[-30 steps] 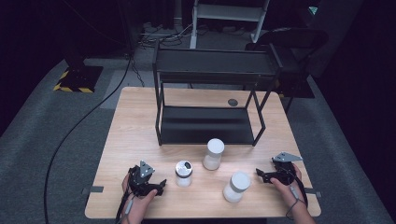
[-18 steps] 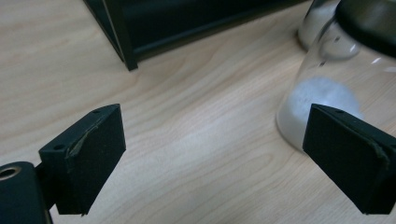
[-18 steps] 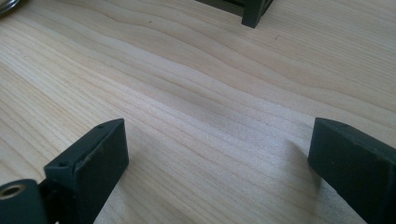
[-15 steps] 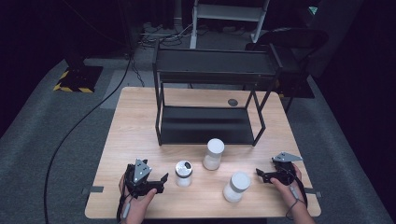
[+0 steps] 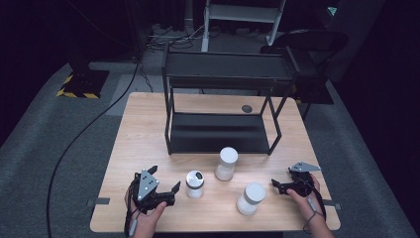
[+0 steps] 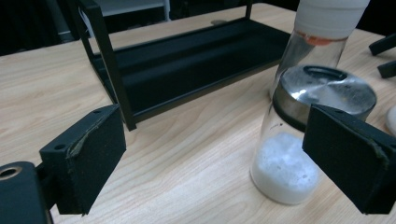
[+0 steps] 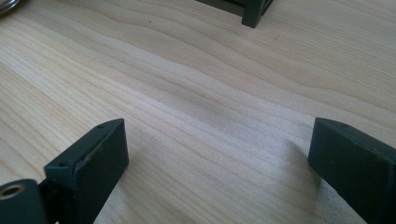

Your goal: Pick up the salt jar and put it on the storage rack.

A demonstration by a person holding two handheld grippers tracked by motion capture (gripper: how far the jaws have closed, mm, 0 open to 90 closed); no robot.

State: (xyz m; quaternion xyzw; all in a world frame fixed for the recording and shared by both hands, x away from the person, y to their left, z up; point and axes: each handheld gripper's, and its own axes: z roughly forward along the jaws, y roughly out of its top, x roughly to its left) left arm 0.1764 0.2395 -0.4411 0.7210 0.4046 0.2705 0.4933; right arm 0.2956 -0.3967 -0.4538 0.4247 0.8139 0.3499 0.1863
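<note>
A small glass shaker point(image 5: 194, 184) with a metal lid and white powder point(image 6: 285, 170) stands near the table's front. My left gripper point(image 5: 166, 178) is just left of it, open; in the left gripper view point(image 6: 219, 158) the shaker sits by the right jaw, not pressed. Two white-capped jars stand nearby, one behind the shaker point(image 5: 227, 163) and one at the front right point(image 5: 251, 198). My right gripper point(image 5: 281, 178) rests open right of that jar, with only bare wood between its jaws in the right gripper view point(image 7: 217, 158).
A black two-tier metal rack point(image 5: 223, 134) stands across the middle of the wooden table point(image 5: 143, 124); its lower shelf point(image 6: 187, 60) faces me. A small dark disc point(image 5: 246, 108) lies behind the rack. One rack foot point(image 7: 254, 14) is ahead of the right gripper.
The left gripper has shifted a little, its near jaw now closer to the shaker. The right gripper and the jars have stayed put.
</note>
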